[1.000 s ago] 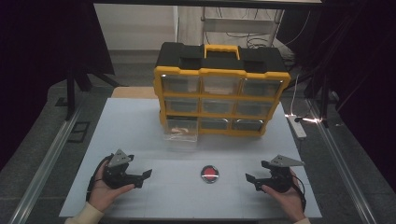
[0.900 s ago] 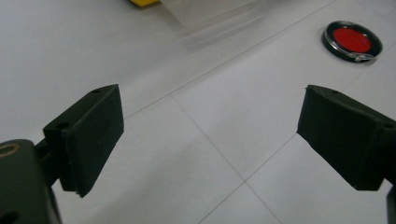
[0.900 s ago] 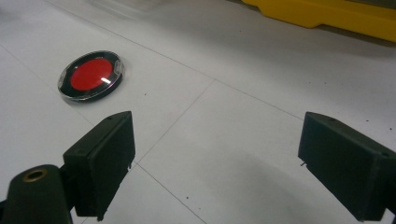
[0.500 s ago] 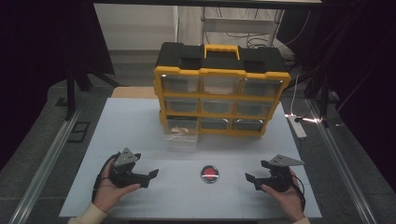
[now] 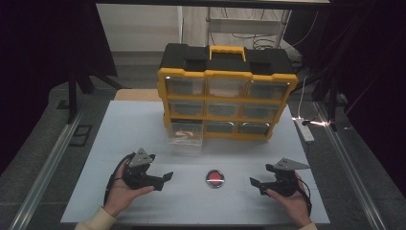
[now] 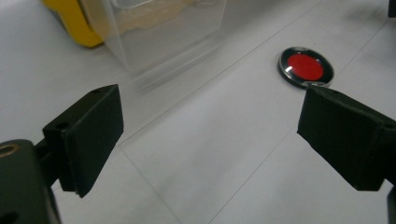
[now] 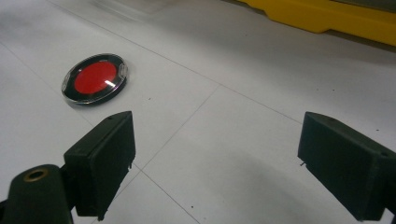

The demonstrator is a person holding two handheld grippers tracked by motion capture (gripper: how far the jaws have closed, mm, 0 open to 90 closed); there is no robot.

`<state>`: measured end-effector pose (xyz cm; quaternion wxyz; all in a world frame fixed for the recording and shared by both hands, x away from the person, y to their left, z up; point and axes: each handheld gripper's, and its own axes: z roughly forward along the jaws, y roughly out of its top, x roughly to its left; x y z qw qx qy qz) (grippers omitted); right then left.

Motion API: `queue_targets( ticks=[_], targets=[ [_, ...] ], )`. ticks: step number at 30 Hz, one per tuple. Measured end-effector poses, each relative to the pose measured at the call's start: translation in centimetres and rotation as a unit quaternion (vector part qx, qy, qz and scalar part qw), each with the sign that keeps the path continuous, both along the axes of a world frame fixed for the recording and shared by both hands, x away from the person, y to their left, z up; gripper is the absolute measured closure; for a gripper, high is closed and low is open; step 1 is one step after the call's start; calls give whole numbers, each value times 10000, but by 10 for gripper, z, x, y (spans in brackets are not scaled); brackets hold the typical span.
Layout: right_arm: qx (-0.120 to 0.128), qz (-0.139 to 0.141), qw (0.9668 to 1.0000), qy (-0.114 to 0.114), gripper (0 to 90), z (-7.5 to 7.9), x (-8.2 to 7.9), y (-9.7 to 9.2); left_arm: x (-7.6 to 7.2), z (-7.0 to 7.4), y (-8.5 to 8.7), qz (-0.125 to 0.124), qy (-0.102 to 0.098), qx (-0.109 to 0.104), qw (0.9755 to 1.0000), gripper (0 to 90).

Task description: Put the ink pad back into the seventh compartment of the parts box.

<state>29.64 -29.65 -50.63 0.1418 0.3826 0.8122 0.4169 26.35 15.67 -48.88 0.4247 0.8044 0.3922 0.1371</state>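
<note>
Red disc (image 5: 215, 178) lies flat on the counter (image 5: 119, 129), between both tools, touching neither. Left hand-held gripper (image 5: 166, 177) released, jaws wide, empty. Right hand-held gripper (image 5: 253, 183) likewise released, empty. Clear drawer (image 5: 186, 138) pulled out of yellow organiser (image 5: 225, 98) behind.

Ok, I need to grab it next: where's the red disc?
In the high view the red disc lies on the table between the left gripper and right gripper, in front of the pulled-out drawer.
</note>
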Motion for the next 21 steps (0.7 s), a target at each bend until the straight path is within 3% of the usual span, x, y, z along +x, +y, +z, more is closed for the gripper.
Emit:
queue_targets(
  ticks=[8, 21],
  targets=[
    [8, 18, 10000, 14, 114, -1, 0, 0, 5, 2, -16, -260, 65, 58, 9996, 82],
    [-6, 35, 10000, 21, 114, -1, 0, 0, 13, 9, -35, -464, 125, 46, 9988, 82]
  ],
)
